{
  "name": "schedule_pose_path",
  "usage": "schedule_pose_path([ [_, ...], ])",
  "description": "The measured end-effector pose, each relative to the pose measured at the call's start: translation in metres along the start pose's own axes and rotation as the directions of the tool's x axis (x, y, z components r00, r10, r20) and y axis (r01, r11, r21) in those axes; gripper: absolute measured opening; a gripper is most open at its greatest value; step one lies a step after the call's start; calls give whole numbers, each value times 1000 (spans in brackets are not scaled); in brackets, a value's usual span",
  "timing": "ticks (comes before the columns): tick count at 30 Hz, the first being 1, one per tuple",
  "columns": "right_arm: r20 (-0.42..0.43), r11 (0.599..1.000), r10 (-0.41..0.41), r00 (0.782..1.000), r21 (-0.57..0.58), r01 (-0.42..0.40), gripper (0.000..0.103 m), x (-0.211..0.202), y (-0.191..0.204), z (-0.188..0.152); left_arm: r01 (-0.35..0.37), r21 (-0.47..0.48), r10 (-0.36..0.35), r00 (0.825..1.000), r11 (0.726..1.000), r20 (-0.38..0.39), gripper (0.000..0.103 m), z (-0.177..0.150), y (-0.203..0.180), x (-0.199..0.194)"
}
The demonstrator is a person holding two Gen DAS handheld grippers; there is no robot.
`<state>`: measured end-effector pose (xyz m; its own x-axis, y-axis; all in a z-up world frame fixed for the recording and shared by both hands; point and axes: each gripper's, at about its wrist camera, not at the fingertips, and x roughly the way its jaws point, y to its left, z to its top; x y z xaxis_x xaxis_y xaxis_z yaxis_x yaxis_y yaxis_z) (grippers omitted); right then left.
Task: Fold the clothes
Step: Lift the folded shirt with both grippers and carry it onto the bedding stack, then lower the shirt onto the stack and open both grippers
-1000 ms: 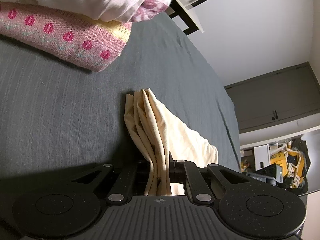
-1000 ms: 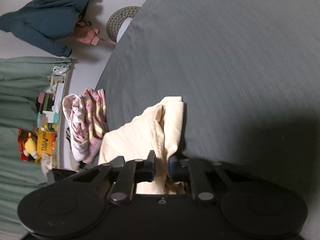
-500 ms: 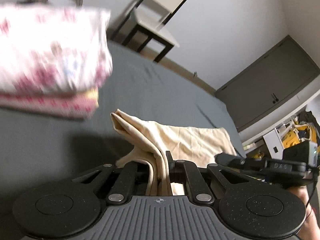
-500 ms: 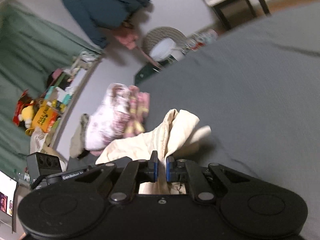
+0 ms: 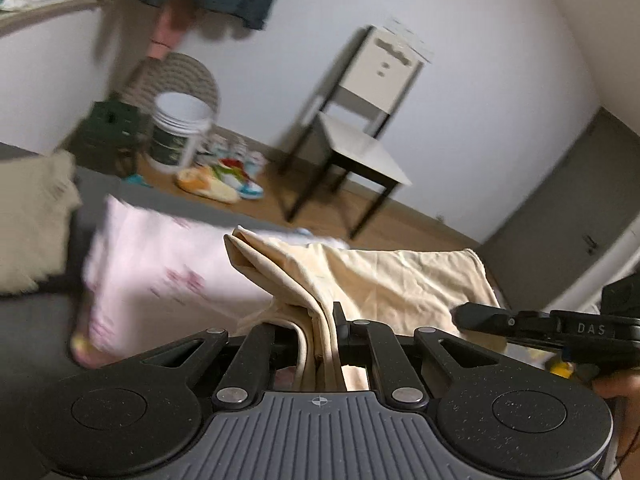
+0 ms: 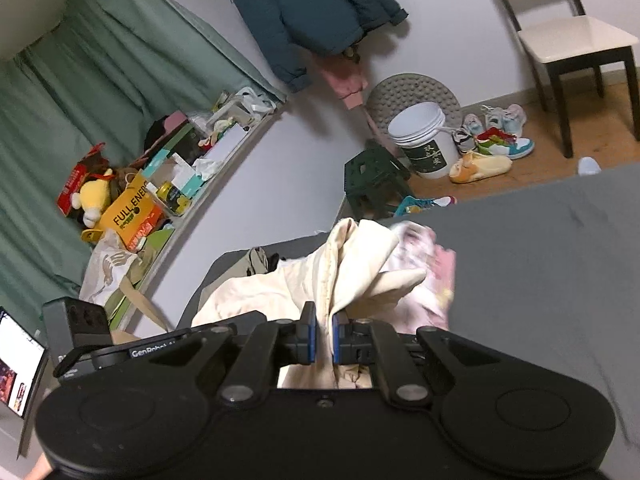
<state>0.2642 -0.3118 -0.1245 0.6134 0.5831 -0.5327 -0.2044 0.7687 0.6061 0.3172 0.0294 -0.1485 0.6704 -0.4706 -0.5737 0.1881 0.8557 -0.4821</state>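
Between both jaws, cream garment (image 5: 384, 280).

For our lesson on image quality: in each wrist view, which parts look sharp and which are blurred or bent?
Left wrist view: the left gripper and cream garment are sharp; the pink floral stack and white bucket smear. Right wrist view: mostly sharp, only the pink stack blurs; fisheye bends the chair.
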Motion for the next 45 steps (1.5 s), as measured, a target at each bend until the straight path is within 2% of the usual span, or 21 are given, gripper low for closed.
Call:
schedule_pose_path([
  [7,-23,1000,-12,1000,11,12,8,61,4,10,-103,46,102,995,994,14,8,22,40,23],
  [12,-46,999,-40,998,30,42,8,92,-6,9,-93,19,93,996,995,6,8,22,66,49],
  [16,-64,997,-61,996,43,64,8,107,-17,6,-95,49,96,995,994,-9,8,16,73,69],
  [21,-72,996,-68,995,53,72,8,113,-28,4,-110,68,112,993,992,-26,8,10,82,77],
  [25,-76,995,-79,994,62,84,11,113,-32,2,-110,60,113,993,992,-41,8,5,89,80],
  [31,-58,990,-111,992,81,115,22,107,-35,3,-132,1,132,991,991,-29,24,6,98,72],
  [32,-56,989,-114,992,85,118,23,105,-35,4,-150,0,150,988,989,-23,28,7,99,69],
  [35,-50,987,-124,991,97,128,28,97,-37,6,-217,-14,217,976,976,-13,29,12,103,57],
  [37,-43,985,-138,990,95,141,38,90,-37,8,-270,-24,270,963,963,-5,30,15,106,45],
  [41,-10,983,-174,985,59,174,41,68,-29,8,-313,-17,313,950,950,17,30,13,105,18],
  [45,27,984,-176,984,-15,176,50,39,-9,1,-338,36,336,940,940,58,30,0,83,-15],
])
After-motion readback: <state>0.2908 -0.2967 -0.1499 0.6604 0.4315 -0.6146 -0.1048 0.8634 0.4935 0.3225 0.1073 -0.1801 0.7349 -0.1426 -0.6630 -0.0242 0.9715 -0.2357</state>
